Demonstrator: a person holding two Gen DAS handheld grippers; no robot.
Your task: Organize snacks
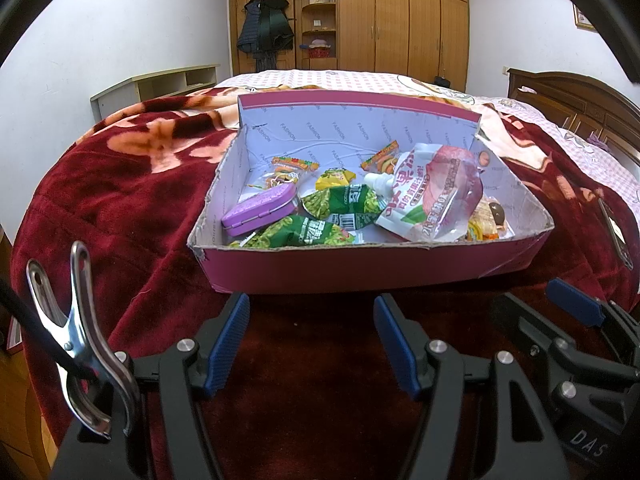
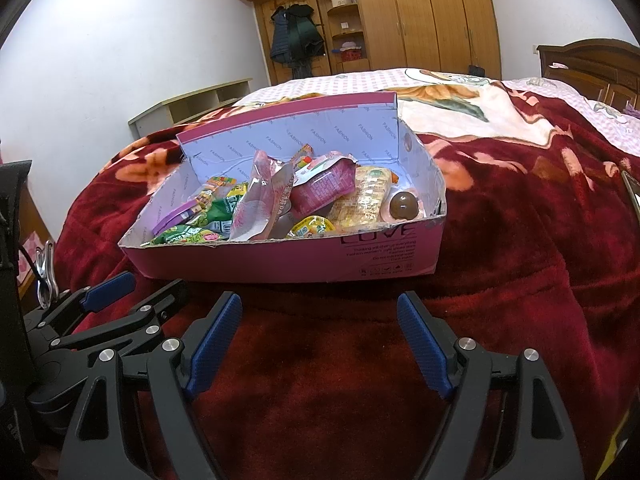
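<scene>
A pink cardboard box (image 1: pixel 360 270) sits on a red blanket and holds several snacks: a pink drink pouch (image 1: pixel 434 196), green snack packets (image 1: pixel 344 204), a purple tin (image 1: pixel 260 210) and a chocolate ball (image 1: pixel 497 211). The box (image 2: pixel 280 258) also shows in the right wrist view, with the pouch (image 2: pixel 260 200), a yellow wafer pack (image 2: pixel 362 200) and the chocolate ball (image 2: pixel 403 205). My left gripper (image 1: pixel 312 340) is open and empty, just in front of the box. My right gripper (image 2: pixel 320 344) is open and empty, in front of the box and to the right of the left one.
The red flowered blanket (image 1: pixel 120 200) covers the bed (image 2: pixel 540 220). A wooden wardrobe (image 1: pixel 400 20) and a low shelf (image 1: pixel 160 84) stand behind. A headboard (image 1: pixel 580 100) is at the right. A dark flat object (image 1: pixel 618 236) lies on the blanket at the right.
</scene>
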